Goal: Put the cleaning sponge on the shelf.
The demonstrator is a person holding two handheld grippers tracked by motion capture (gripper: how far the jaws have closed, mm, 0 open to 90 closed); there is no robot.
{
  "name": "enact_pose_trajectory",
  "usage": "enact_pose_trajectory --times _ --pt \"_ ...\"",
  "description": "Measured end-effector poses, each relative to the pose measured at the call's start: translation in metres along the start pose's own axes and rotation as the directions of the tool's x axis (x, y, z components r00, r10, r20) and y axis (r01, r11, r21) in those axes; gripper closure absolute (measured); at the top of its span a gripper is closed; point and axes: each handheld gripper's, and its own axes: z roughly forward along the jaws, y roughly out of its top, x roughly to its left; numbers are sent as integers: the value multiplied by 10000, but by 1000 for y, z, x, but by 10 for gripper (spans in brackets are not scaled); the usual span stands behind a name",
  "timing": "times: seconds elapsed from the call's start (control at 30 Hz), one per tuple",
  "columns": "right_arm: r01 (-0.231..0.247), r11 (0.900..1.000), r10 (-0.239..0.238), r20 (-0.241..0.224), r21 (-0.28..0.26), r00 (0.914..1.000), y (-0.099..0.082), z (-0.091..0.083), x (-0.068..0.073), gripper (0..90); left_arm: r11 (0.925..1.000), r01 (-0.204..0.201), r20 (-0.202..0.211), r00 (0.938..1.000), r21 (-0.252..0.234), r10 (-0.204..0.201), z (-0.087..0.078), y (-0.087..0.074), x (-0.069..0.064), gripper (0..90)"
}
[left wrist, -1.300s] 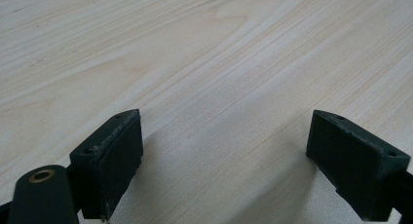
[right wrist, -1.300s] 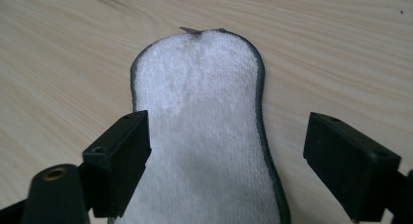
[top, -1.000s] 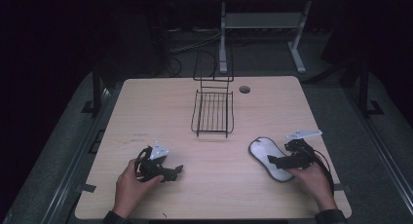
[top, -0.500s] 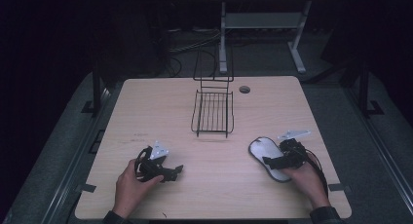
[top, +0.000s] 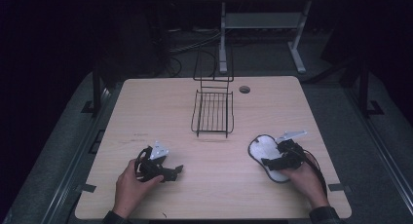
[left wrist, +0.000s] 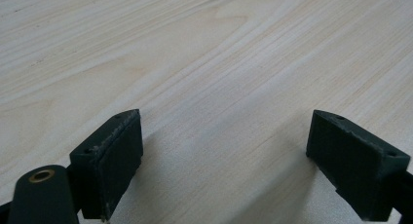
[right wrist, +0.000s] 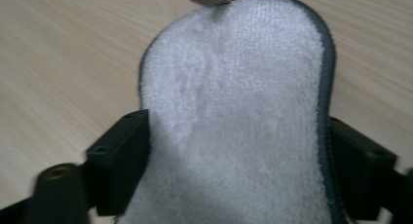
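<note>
Insole (right wrist: 234, 112) fleece betw. right claw (right wrist: 238, 160) jaws, closing.

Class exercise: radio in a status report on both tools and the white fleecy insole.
Left tool open, idle on bare table. Right tool closing, straddling insole; grip unconfirmed. Wire rack well clear.

Right gripper (right wrist: 238, 160) is seen from behind its two black jaws, low over the pale wood table (right wrist: 58, 53); a white fleecy insole (right wrist: 234, 102) with a dark stitched edge is lain flat between the jaws, running away up the frame to a rounded end; the jaws have just been closing, and both sit right at the insole's edges; whether the pads press cannot be told; a small grey tab (right wrist: 209, 1) is seen at its far tip.
</note>
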Motion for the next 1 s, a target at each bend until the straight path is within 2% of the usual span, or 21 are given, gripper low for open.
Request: enact_pose_trajectory --times 0.37,0.73,1.0 --pt "9 9998 -10 -53 -189 10000 0 -6 -1 246 10000 0 0 10000 2 0 0 0 0 125" --pt "-253 9958 214 -446 -878 9988 -1 -19 -5 399 10000 4 1 10000 -1 -4 0 0 0 125" --pt "-235 9940 161 -692 -1073 9975 1 -28 -5 468 10000 4 1 10000 -1 -4 0 0 0 125"
